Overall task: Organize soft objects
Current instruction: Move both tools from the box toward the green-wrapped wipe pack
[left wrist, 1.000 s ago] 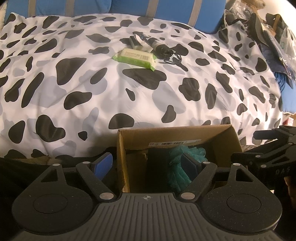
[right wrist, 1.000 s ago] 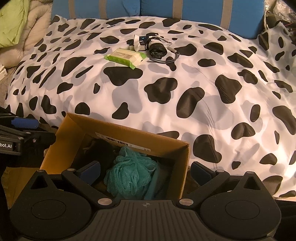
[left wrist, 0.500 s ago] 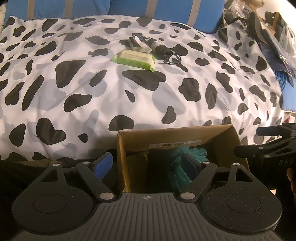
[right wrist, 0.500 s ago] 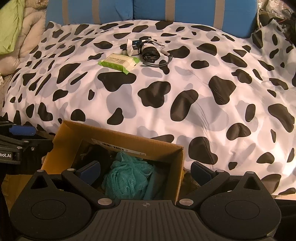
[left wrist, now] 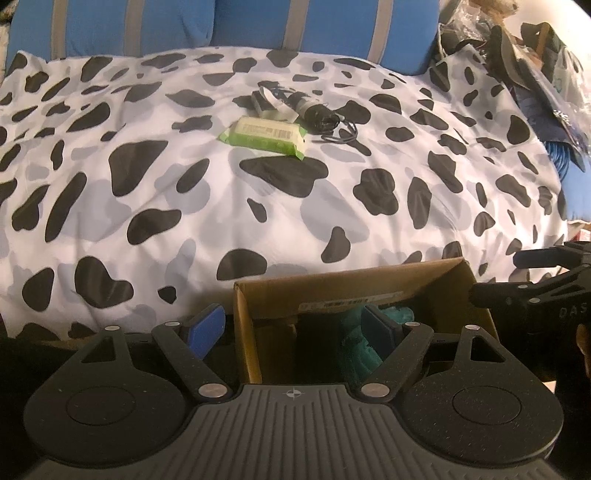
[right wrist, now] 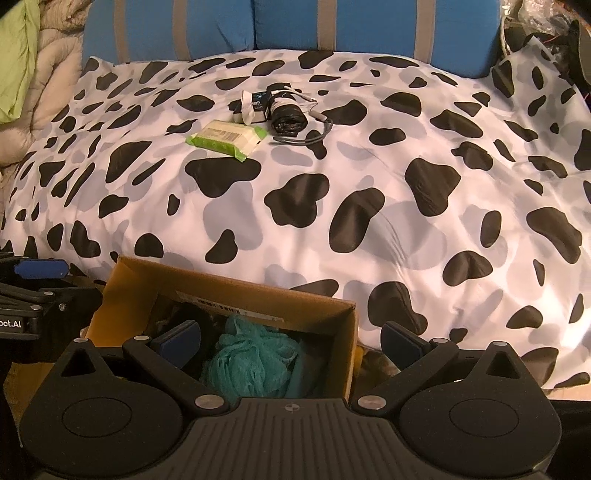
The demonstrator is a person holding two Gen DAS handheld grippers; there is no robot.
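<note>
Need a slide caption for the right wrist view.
Open right claw above cardboard box holding teal mesh sponge.

A white duvet with black cow-print patches (right wrist: 369, 192) covered the bed, backed by blue cushions with grey stripes (right wrist: 369, 26); warm light fell across it.

The left gripper (left wrist: 293, 328) has its jaws wide apart, one blue pad outside the cardboard box (left wrist: 369, 291) and the other inside it, beside a teal mesh sponge (left wrist: 354, 341). Behind the box lies a bed cover (left wrist: 184, 192) with black spots. On it a green wipes packet (left wrist: 264, 135) rests near a black bundle (left wrist: 317, 114) with a cable.
</note>
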